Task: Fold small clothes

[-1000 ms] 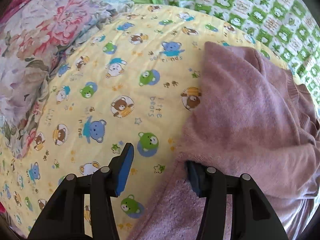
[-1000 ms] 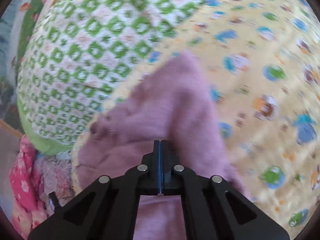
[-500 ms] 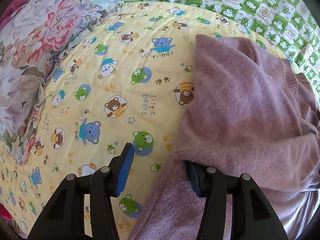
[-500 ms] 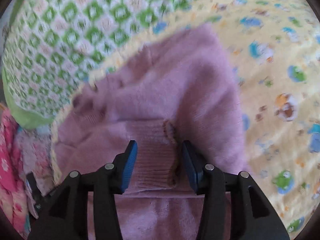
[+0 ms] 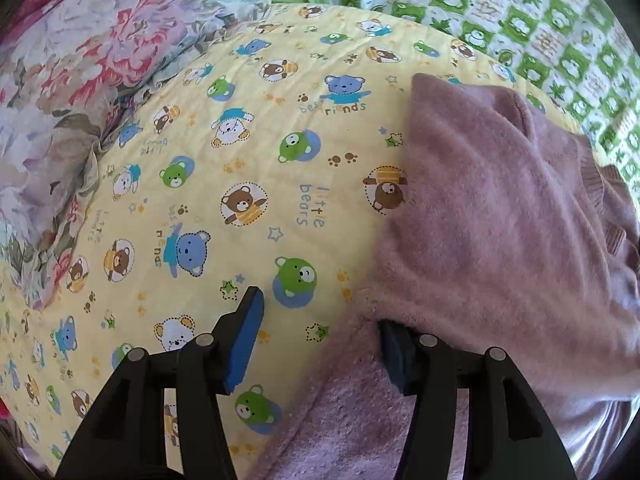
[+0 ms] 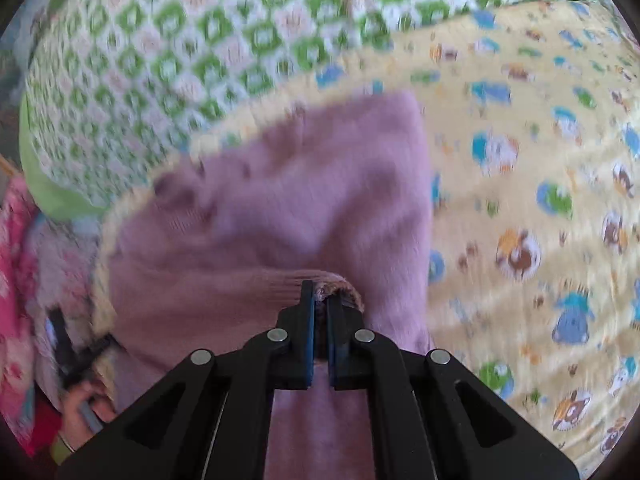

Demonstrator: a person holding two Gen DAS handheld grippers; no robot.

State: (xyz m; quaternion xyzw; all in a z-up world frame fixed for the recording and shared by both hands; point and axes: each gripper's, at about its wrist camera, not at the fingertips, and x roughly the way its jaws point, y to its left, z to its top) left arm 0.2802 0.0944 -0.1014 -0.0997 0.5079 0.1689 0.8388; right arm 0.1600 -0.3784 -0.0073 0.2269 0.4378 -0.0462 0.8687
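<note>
A mauve sweater (image 5: 492, 216) lies on a yellow bear-print sheet (image 5: 240, 152), green-and-white checked quilt (image 5: 520, 12) at one o'clock, floral quilt (image 5: 80, 72) at ten.

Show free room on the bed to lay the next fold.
Free: the yellow bear sheet between the floral bedding and the purple sweater. Crowded: the sweater side by the green checked quilt.

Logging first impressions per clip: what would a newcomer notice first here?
A fuzzy mauve sweater lies on a yellow bear-print sheet. The right gripper pinches its ribbed cuff; the left gripper is opening, one finger tucked under the knit.
</note>
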